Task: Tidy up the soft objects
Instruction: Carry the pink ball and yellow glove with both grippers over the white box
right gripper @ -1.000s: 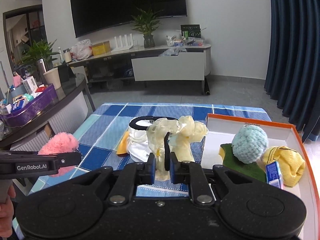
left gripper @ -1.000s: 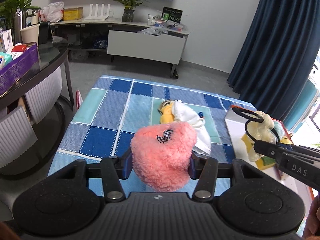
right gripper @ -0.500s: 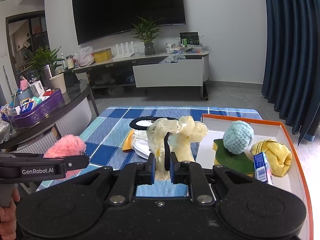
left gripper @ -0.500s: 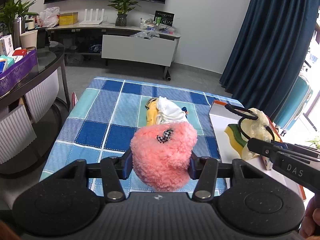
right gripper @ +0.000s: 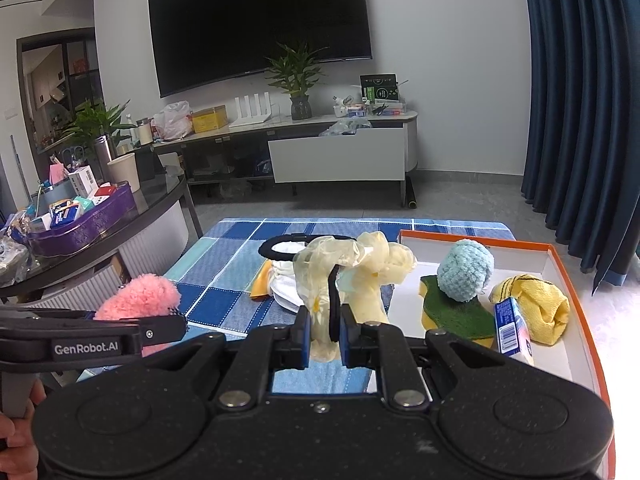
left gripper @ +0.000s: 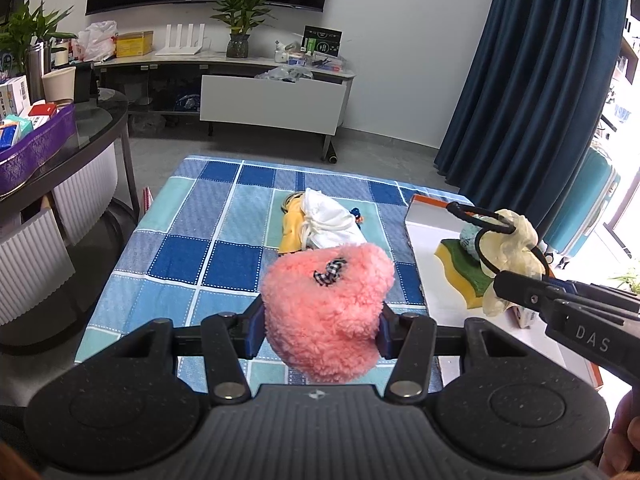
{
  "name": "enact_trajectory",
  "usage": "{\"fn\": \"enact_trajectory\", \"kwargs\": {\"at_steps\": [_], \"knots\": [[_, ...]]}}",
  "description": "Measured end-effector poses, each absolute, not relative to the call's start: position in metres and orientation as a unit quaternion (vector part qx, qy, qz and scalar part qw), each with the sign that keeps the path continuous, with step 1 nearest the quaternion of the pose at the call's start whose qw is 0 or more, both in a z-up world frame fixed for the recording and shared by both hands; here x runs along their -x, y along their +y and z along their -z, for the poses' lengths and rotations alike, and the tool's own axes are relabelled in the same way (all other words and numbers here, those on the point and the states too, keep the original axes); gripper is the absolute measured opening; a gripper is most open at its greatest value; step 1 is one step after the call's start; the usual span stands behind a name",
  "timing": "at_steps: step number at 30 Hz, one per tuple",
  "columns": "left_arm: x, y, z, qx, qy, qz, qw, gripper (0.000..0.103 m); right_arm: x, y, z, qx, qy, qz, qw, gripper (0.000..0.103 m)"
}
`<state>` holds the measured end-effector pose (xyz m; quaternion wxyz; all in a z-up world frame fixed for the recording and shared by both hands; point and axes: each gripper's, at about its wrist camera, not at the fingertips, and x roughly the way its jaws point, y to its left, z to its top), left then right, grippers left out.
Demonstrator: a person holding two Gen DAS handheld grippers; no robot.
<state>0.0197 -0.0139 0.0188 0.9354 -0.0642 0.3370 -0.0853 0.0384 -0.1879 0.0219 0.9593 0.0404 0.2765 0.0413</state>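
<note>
Orange-rimmed box (right gripper: 576, 280) right of right tool (right gripper: 324, 334): holds green-yellow sponge (right gripper: 456, 314), yellow cloth (right gripper: 540, 304), blue pompom (right gripper: 466, 268), small blue packet (right gripper: 510, 328). Right tool pinches cream glove bundle (right gripper: 360, 280). Left tool (left gripper: 320, 326) clamps pink plush (left gripper: 326, 312) above worktop (left gripper: 200, 240).

The right gripper (right gripper: 325, 334) pinches a cream, seemingly rubber glove (right gripper: 362, 280) just left of the orange-rimmed tray (right gripper: 560, 258).

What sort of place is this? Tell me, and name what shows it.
Most likely a home living room: a large wall-mounted television hangs above a low media console with a potted plant, and blue floor-length curtains hang at the right.
</note>
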Motion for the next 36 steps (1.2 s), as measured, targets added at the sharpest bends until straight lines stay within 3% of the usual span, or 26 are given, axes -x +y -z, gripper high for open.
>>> {"fn": "enact_trajectory", "kwargs": {"at_steps": [36], "knots": [[-0.003,-0.044,-0.024,0.049,0.329,0.119,0.935,0.052,-0.012,-0.2,-0.031,-0.048,0.255,-0.018,0.966,0.017]]}}
